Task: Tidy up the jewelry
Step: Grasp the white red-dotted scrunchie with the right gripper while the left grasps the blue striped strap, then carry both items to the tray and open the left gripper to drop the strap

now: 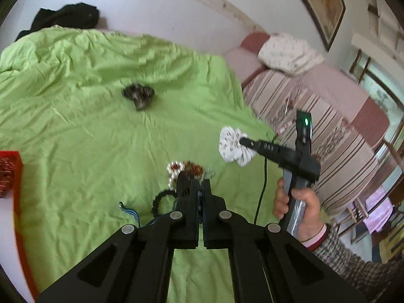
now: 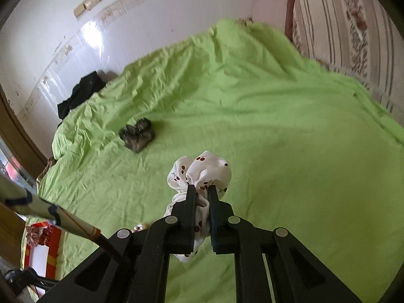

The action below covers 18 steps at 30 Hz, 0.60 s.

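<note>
My right gripper (image 2: 202, 189) is shut on a white cherry-print scrunchie (image 2: 199, 171) and holds it above the green bedspread (image 2: 277, 126); the scrunchie also shows in the left wrist view (image 1: 233, 147). My left gripper (image 1: 199, 180) is shut, its tips at a small pile of jewelry: a pearl bracelet (image 1: 174, 169), reddish beads (image 1: 193, 168) and a black beaded loop (image 1: 161, 199). A blue strand shows between its fingers, so it seems to grip something thin. A dark scrunchie (image 1: 139, 94) lies farther out on the bed, also in the right wrist view (image 2: 137, 133).
A red box (image 1: 8, 174) sits at the bed's left edge, with a red and white box (image 2: 41, 247) in the right wrist view. A striped sofa (image 1: 315, 116) with a white cloth (image 1: 287, 53) stands right of the bed. Black clothing (image 1: 65, 17) lies by the wall.
</note>
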{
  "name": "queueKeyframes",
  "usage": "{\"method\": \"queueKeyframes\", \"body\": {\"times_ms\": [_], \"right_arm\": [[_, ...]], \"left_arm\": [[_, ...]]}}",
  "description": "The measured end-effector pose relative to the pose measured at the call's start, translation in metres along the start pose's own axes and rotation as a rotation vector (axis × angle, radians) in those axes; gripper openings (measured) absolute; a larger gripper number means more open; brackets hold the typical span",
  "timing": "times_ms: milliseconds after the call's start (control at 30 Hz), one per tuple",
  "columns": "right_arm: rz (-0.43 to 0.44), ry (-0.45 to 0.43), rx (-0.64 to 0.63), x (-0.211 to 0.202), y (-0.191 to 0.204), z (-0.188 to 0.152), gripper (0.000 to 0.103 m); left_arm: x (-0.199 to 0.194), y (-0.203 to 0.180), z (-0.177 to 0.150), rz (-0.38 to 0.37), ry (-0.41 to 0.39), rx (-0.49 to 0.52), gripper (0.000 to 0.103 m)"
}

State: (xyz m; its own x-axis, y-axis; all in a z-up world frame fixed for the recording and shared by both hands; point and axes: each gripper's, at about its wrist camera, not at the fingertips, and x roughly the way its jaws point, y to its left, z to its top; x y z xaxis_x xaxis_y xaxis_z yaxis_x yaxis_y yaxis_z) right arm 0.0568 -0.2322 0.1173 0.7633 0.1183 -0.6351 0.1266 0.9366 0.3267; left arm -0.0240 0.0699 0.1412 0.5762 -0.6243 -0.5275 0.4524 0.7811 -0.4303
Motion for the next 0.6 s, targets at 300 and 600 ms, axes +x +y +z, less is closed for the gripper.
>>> {"method": "queueKeyframes", "body": {"times_ms": [300,600], "right_arm": [[0.05,-0.028,-0.076,-0.032,0.045,-0.012,0.01],[0.138,-0.012,-0.148,-0.046,0.098,-0.034,0.01]], "left_arm": [[-0.072,0.01,0.013,0.026,-0.136,-0.023,0.001],[-0.162,0.015,0.021,0.091,-0.318,-0.026,0.001]]}}
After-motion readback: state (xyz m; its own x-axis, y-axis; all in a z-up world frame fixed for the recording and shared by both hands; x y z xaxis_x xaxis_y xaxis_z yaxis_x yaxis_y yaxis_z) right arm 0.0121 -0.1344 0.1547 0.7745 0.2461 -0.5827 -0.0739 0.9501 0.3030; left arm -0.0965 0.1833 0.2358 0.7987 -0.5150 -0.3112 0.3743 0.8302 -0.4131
